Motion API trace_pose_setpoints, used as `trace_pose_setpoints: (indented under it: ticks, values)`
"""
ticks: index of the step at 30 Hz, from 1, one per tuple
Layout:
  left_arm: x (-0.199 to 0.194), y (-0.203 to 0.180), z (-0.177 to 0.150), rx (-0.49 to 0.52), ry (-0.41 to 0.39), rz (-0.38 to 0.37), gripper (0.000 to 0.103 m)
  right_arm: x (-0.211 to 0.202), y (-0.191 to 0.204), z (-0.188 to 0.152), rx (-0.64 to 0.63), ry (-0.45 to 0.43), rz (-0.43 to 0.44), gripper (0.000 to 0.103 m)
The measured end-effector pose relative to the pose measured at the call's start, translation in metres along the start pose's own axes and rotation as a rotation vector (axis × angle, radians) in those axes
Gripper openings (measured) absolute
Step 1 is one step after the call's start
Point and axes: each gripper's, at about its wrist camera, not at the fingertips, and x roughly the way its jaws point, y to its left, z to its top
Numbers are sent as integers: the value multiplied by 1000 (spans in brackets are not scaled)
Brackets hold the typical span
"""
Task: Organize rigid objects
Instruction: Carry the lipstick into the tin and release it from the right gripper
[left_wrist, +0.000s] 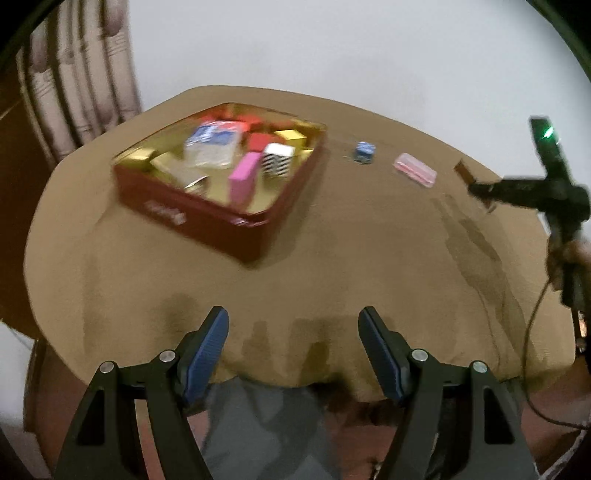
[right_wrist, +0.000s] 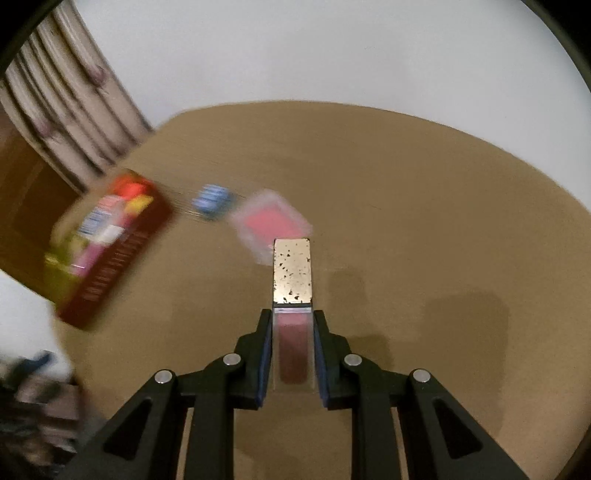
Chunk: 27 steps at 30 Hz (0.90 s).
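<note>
Right wrist view: the right gripper (right_wrist: 293, 354) fingers pinch a small clear-cased block (right_wrist: 291, 273) by its side walls, beside the red tin (left_wrist: 207, 218). It looks light, stiff and slick. Left gripper (left_wrist: 293, 347) fingers spread, empty.

Open left gripper (left_wrist: 293, 354) over tan worktop (left_wrist: 332, 258); red tin (left_wrist: 207, 218) of small boxes beyond, blurred.
</note>
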Motion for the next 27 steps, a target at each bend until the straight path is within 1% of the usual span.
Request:
trace_pose_setpoints:
  ticks: [3,4,6,8,9,10,12,14,16,18,20,24,27]
  values:
    - [-3,14,-6,-7,7,27,69,-12,54,14,-38,-9,125,20]
    - [-3,18,-7,-10,8,28,69,-9,72,19,-54,-4,157,20]
    - [-7,28,-9,-34,0,29,69,0,114,32,-90,21,221,20]
    - [-10,35,-10,-43,-6,31,69,9,140,37,-87,51,283,20]
    - [-11,38,-10,-46,-10,30,69,21,160,42,-77,75,330,20]
    - [-12,41,-10,-53,-16,29,69,32,177,43,-76,90,350,20]
    - [-15,46,-10,-56,-20,24,69,48,205,44,-71,125,372,20]
    - [-16,50,-10,-61,-19,19,69,67,225,42,-46,170,392,20]
    - [-17,53,-10,-70,-18,13,69,86,237,39,-22,197,390,20]
    - [-17,58,-10,-83,-12,-2,69,108,243,39,25,228,406,20]
    - [-16,63,-10,-97,1,-20,70,119,246,41,72,250,418,20]
    - [-11,69,-11,-120,33,-41,70,148,258,42,95,278,385,20]
    - [-9,73,-11,-140,43,-43,70,156,262,41,93,296,327,20]
